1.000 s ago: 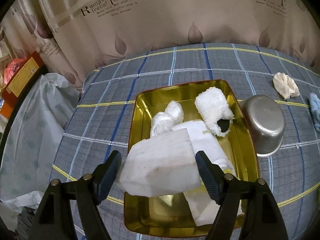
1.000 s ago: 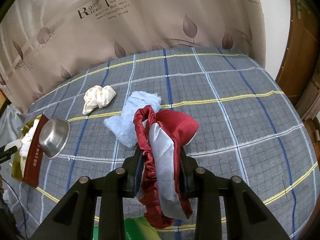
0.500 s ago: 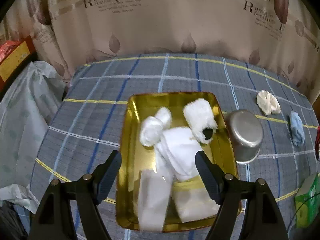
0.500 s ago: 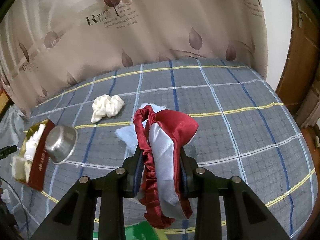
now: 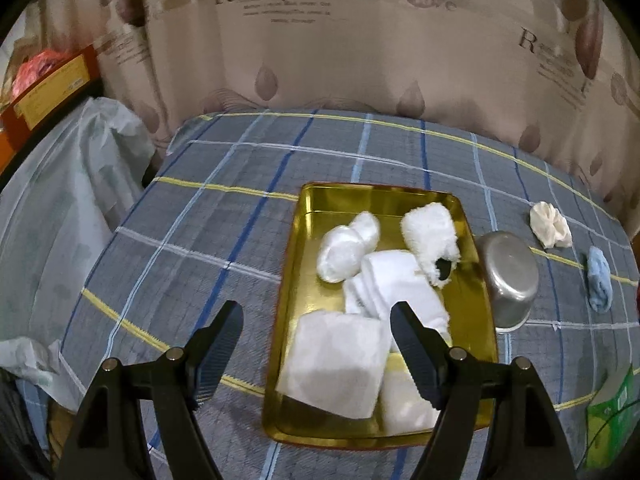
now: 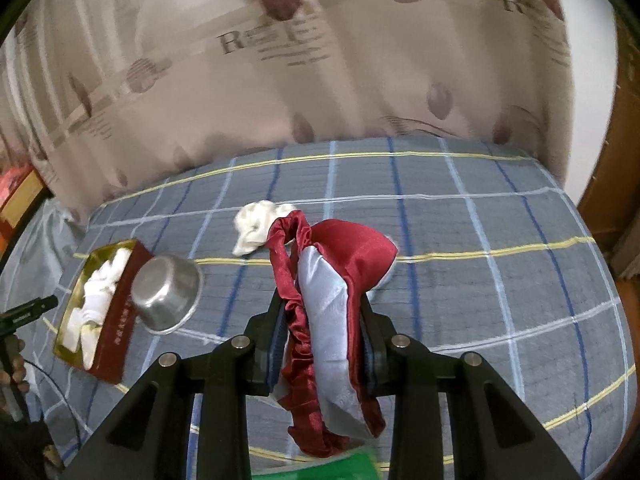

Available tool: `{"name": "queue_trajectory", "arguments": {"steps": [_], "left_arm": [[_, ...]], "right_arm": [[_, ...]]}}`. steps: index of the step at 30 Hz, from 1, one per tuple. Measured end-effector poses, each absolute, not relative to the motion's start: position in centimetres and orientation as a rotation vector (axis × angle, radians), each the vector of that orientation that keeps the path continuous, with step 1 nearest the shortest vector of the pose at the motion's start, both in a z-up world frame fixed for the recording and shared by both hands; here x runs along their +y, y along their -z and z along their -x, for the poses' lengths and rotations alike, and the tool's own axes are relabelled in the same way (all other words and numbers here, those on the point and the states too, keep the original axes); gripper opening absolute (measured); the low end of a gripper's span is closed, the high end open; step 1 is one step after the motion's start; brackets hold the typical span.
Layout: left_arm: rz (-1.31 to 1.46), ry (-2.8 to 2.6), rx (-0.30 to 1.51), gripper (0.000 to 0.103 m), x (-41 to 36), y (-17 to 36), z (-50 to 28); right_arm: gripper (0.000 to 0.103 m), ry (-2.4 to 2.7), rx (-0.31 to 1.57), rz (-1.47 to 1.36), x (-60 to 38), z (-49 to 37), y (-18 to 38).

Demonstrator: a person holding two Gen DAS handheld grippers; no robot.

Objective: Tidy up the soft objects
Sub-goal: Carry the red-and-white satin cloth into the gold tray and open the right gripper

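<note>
A gold tray (image 5: 298,256) on the plaid-covered table holds several white soft items: a folded white cloth (image 5: 336,362) at the near end, a rolled towel (image 5: 396,284), a round puff (image 5: 346,246) and a fluffy piece (image 5: 430,234). My left gripper (image 5: 316,344) is open and empty above the tray's near left side. My right gripper (image 6: 324,320) is shut on a red and pale-blue satin cloth (image 6: 332,276), held above the table. The tray also shows in the right wrist view (image 6: 116,344) at the left.
An upturned steel bowl (image 5: 510,280) lies against the tray's right side, also in the right wrist view (image 6: 168,298). A cream scrunchie (image 5: 550,230) (image 6: 256,226) and a light-blue cloth (image 5: 599,284) lie on the table. A green box (image 5: 612,408) sits near right. Curtain behind.
My left gripper let go of the folded white cloth, which now lies in the tray's near end, and pulled back and left. My right gripper rose with the satin cloth.
</note>
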State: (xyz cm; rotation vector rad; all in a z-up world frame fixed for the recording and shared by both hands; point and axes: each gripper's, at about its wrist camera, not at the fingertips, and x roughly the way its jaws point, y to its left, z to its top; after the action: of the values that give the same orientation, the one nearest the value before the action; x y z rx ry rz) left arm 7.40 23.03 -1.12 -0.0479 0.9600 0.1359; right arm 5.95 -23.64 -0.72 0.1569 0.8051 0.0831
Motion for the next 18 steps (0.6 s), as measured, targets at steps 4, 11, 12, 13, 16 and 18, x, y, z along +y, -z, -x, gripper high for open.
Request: {"name": "queue_trajectory", "arguments": {"steps": [4,11,12,13,16,18], "left_arm": [[0.053,-0.163,0.953,0.078,24.0,1.4,-6.5],[0.061,-0.182,0.940,0.078,25.5,1.7,-5.1],[0.068,-0.187,0.939,0.078,25.7,1.8,-5.0],[0.075,-0.190,0.937,0.078,26.0,1.8,-4.9],[0.105,-0.213,0.931,0.078,26.9,1.9,-4.6],[0.115,-0.225,0.930,0.078,27.3,2.0,-4.6]], "right_arm": [[0.029,-0.162,0.830,-0.130,-20.1,-6.6,0.8],[0.029,-0.355,0.865,-0.062,-10.4,-8.6,0.8],[0.029,-0.378,0.864,-0.058,-9.3,-8.7,0.8],[0.029,-0.411,0.865,-0.052,-7.5,-9.0,0.7],[0.029,-0.471,0.861,-0.035,-3.8,-9.5,0.5],[0.029,-0.514,0.868,-0.021,-1.2,-10.0,0.5]]}}
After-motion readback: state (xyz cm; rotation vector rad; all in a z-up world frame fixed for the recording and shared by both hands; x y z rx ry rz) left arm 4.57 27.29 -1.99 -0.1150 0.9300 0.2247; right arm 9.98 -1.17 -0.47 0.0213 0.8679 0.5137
